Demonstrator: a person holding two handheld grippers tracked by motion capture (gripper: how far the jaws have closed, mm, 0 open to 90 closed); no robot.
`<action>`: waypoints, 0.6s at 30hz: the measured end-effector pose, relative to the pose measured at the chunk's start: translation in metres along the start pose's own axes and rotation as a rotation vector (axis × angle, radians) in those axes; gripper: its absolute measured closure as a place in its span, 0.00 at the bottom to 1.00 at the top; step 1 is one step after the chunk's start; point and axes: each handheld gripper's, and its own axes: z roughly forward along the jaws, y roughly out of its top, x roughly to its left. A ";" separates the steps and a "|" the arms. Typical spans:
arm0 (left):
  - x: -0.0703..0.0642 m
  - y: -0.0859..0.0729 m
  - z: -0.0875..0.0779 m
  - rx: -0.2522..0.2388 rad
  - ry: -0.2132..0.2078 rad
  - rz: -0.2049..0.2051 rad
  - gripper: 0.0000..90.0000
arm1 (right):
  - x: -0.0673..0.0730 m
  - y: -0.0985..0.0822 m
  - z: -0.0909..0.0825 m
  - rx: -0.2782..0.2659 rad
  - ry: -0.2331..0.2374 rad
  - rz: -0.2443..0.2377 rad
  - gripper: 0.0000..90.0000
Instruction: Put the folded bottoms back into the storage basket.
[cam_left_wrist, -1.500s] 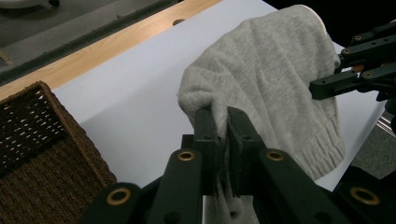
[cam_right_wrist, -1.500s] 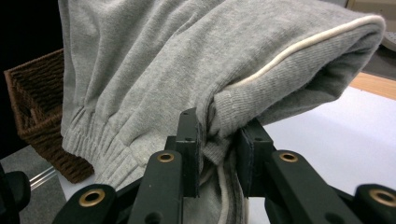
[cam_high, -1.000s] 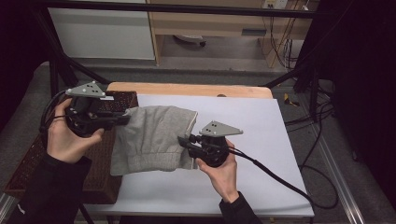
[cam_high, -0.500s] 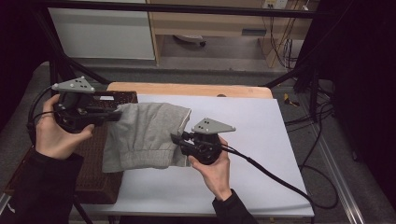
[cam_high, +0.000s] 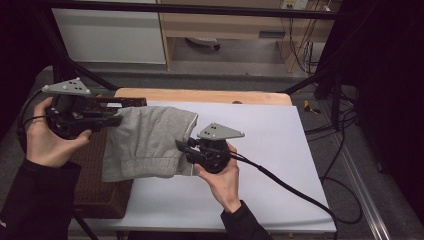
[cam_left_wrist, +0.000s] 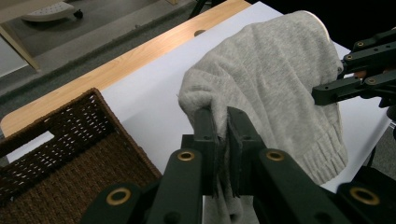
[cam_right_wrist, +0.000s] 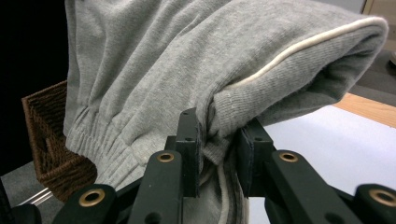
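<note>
Both tongs, left (cam_high: 116, 119) and right (cam_high: 181, 145), are clamped on the folded grey sweater (cam_high: 145, 142), held partly over the basket (cam_high: 100, 187) beside the counter (cam_high: 270, 150); lowering it in remains.

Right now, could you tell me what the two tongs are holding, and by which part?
Both hold the folded grey garment: the left tongs pinch a folded edge at one end, the right tongs clamp the bunched folds at the opposite end.
</note>
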 end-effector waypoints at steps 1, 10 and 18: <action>0.001 0.000 -0.001 0.001 0.003 0.005 0.93 | 0.001 0.001 0.001 -0.001 0.004 0.001 0.82; 0.010 -0.004 -0.009 -0.007 0.021 0.002 0.93 | 0.008 0.006 0.011 -0.004 0.010 -0.005 0.82; 0.020 -0.008 -0.016 -0.011 0.035 -0.007 0.93 | 0.015 0.011 0.021 -0.005 0.011 -0.009 0.82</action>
